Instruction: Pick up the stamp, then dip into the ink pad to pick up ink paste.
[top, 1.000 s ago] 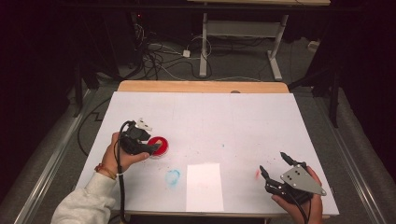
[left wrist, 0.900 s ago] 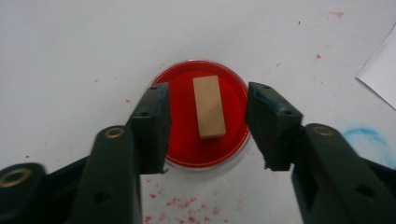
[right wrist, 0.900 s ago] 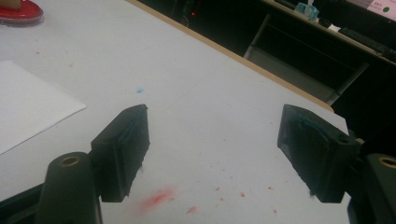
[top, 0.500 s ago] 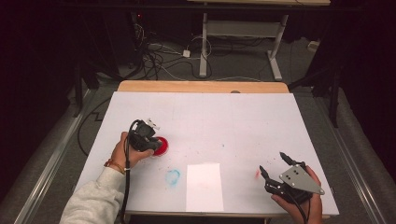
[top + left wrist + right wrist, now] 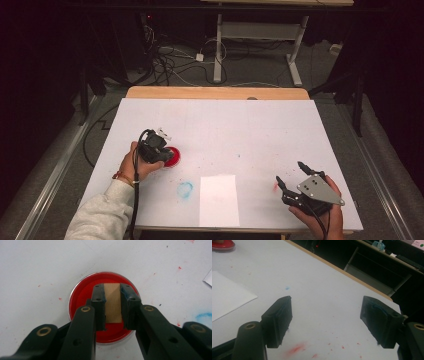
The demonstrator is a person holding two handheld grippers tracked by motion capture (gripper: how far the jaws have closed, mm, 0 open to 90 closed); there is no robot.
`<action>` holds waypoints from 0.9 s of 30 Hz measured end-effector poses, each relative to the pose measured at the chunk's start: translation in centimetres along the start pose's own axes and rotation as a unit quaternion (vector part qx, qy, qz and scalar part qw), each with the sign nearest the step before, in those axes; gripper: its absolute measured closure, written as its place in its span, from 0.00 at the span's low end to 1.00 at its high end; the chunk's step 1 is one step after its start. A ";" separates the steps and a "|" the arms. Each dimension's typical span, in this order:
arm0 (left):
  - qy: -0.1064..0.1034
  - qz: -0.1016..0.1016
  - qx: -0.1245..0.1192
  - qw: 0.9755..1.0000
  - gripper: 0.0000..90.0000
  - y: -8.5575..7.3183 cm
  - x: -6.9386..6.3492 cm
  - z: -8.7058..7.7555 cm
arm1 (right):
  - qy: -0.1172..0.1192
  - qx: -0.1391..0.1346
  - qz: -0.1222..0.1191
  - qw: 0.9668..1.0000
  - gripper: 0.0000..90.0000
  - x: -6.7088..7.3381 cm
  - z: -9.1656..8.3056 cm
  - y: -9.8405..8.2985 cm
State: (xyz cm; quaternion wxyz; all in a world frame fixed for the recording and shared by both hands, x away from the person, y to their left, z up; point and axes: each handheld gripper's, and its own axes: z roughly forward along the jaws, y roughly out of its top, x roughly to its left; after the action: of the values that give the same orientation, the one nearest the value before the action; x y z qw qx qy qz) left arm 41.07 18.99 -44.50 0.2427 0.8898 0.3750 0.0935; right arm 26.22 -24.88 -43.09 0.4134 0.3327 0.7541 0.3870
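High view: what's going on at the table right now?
A person works with two handheld grippers. The left gripper has just closed on a small wooden block standing in a red ink pad. The right gripper rests open near the table's near right corner. A white sheet of paper lies between them.

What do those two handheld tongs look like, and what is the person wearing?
Both tongs are black, with brass-coloured rivets on their arms. The right tongs carry a grey three-cornered plate; the left tongs have blue-smeared pads, and a black cable trails from them. The left arm wears a light grey sleeve and a reddish wristband.
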 end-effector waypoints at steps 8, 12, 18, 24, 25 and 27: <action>0.015 0.005 -0.004 1.000 0.82 0.0 -0.2 -0.4 | 0.004 0.001 -0.002 1.000 0.28 0.1 0.1 0.0; 0.013 0.000 -0.048 0.999 0.82 -0.4 0.1 -3.4 | 0.001 -0.005 0.001 1.000 0.28 0.0 -0.1 0.1; 0.019 0.000 -0.087 0.996 0.82 -0.8 0.1 -6.3 | 0.003 -0.002 0.001 1.000 0.28 -0.2 0.0 0.0; 0.026 0.005 -0.112 0.993 0.82 -0.9 -0.2 -8.5 | 0.004 -0.005 0.001 1.000 0.28 0.0 -0.3 0.0; 0.027 0.006 -0.113 0.993 0.82 -0.9 -0.3 -8.7 | 0.005 -0.005 -0.001 1.000 0.28 0.0 -0.4 -0.1; 0.035 0.003 -0.121 0.992 0.82 -0.8 -0.5 -9.2 | 0.006 -0.003 -0.004 1.000 0.28 0.0 -0.4 -0.2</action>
State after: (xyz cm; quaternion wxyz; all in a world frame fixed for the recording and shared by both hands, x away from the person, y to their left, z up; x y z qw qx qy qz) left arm 36.96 22.44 -36.93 0.3344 0.8514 0.3664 0.1703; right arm 25.83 -25.09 -43.12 0.4115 0.3259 0.7568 0.3895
